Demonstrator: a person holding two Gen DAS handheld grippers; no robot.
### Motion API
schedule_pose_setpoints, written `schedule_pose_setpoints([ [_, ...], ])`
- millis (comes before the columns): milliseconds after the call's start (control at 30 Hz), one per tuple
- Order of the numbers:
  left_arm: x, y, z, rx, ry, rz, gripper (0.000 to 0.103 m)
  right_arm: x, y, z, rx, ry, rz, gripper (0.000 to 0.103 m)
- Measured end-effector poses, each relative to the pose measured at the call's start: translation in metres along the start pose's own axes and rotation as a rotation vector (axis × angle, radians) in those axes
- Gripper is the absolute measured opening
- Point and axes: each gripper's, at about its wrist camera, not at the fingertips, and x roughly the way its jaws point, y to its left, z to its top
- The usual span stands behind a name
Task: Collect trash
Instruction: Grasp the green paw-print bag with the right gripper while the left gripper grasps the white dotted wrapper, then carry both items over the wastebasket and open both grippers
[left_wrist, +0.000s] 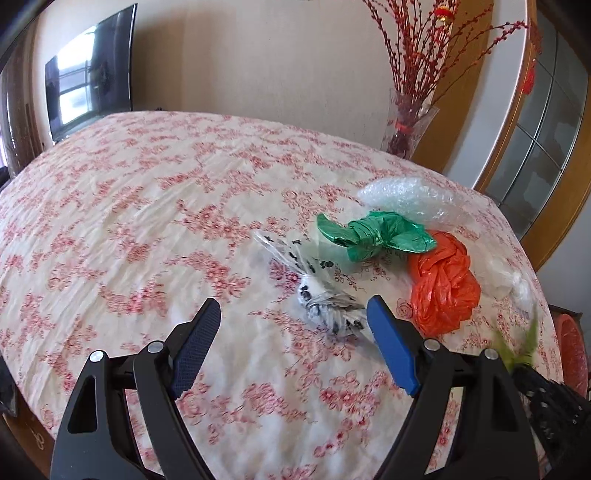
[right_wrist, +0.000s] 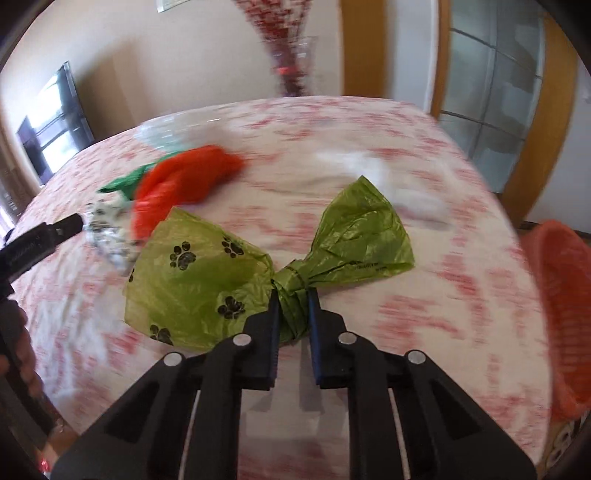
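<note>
Floral red-and-cream cloth is covering the table, and every piece of trash is lying on it. In the right wrist view, the right gripper is being pressed onto the knotted neck of an olive-green bag printed with black paw marks; the jaws are standing nearly together with the knot pinched between them. One lobe of that bag is spreading away to the left of the jaws and the other beyond them to the right. This pinch is being shown by the right wrist view alone; from the left wrist only a blurred green scrap is being seen at the far right edge.

In the left wrist view, the left gripper is being held with its jaws spread wide and nothing pressed between them. A white bag with black spots is lying between the fingertips and just beyond, close to the right-hand pad. Farther out, past the right jaw, an orange bag and a dark green bag are lying, with bubble wrap behind them. A vase of red branches and a wall-mounted screen are being shown sharply only there. An orange basket beyond the table's right edge is being seen best from the right wrist.
</note>
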Motion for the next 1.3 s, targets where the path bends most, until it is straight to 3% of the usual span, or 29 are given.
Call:
schedule_pose_setpoints([
  [167, 0.02, -0.007, 0.006, -0.035, 0.065, -0.001, 0.074, -0.018, -0.039, -0.006, 0.044, -0.027, -0.042, 0.015],
  [267, 0.028, -0.013, 0.005, -0.034, 0.081, 0.037, 0.06, -0.029, -0.056, -0.007, 0.059, -0.048, -0.056, 0.015],
  [333, 0.027, -0.017, 0.004, -0.011, 0.086, 0.038, 0.027, -0.035, -0.063, -0.009, 0.066, -0.06, -0.061, 0.015],
  [433, 0.021, -0.018, 0.004, -0.01, 0.091, 0.002, 0.013, -0.043, -0.072, -0.01, 0.077, -0.078, -0.066, 0.015],
  [767, -0.04, -0.034, 0.019, 0.042, -0.032, -0.078, 0.013, -0.087, -0.103, -0.004, 0.135, -0.21, -0.106, 0.015],
  [1033, -0.082, -0.087, 0.019, 0.115, -0.11, -0.212, 0.013, -0.126, -0.13, -0.005, 0.173, -0.315, -0.175, 0.015],
  [1300, -0.099, -0.146, 0.014, 0.21, -0.124, -0.335, 0.013, -0.155, -0.158, -0.011, 0.211, -0.392, -0.254, 0.015],
])
